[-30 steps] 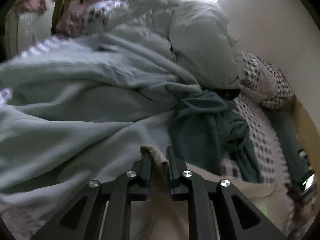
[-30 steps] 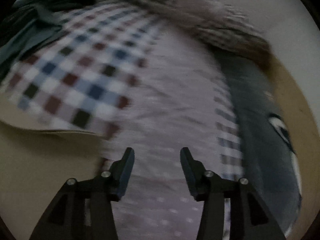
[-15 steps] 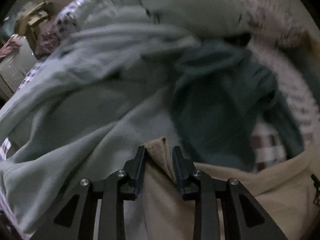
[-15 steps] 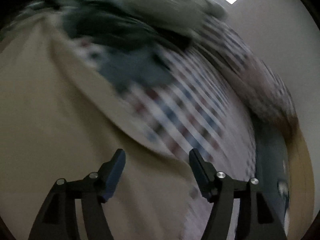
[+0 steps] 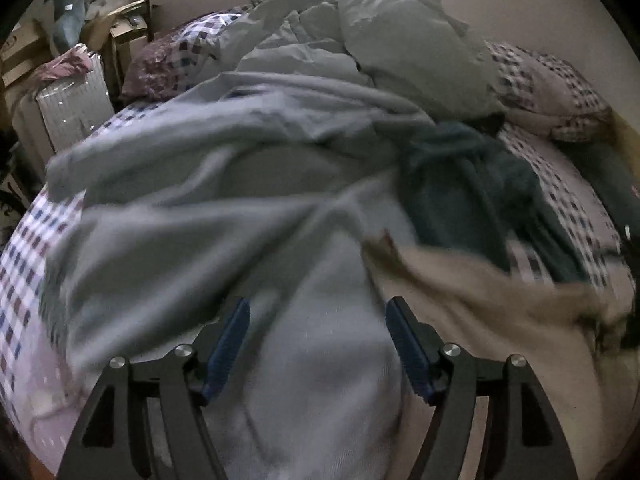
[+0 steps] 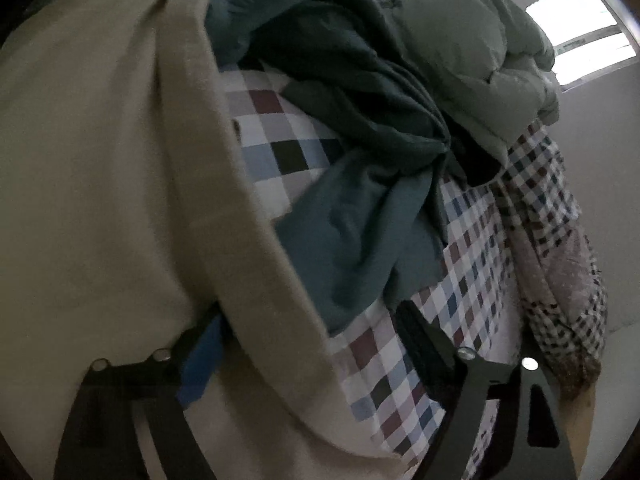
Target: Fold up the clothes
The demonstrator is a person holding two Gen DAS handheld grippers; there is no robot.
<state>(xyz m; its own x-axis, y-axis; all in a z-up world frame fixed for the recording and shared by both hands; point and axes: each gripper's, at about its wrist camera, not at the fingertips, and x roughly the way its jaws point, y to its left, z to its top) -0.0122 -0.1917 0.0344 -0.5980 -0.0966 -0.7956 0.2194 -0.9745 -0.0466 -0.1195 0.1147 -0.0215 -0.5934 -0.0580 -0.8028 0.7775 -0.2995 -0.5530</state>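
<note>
Checkered bed (image 6: 280,136): teal garment (image 6: 352,224) beside beige garment (image 6: 100,160); duvet (image 5: 400,40) behind.

Heaped grey blanket (image 5: 224,208) and dark green garment (image 6: 360,92) crowd the checked bedsheet (image 6: 400,384).

my left gripper (image 5: 318,344) is matt black plastic with silvery metal screws and ribbed blue pads (image 5: 226,344); under it lies a soft pale grey-blue fleece blanket (image 5: 208,216), by my right gripper (image 6: 312,356) a matt beige knit garment (image 6: 100,168), a dark teal cloth (image 6: 360,224) and a checked cotton bedsheet (image 6: 400,392)
</note>
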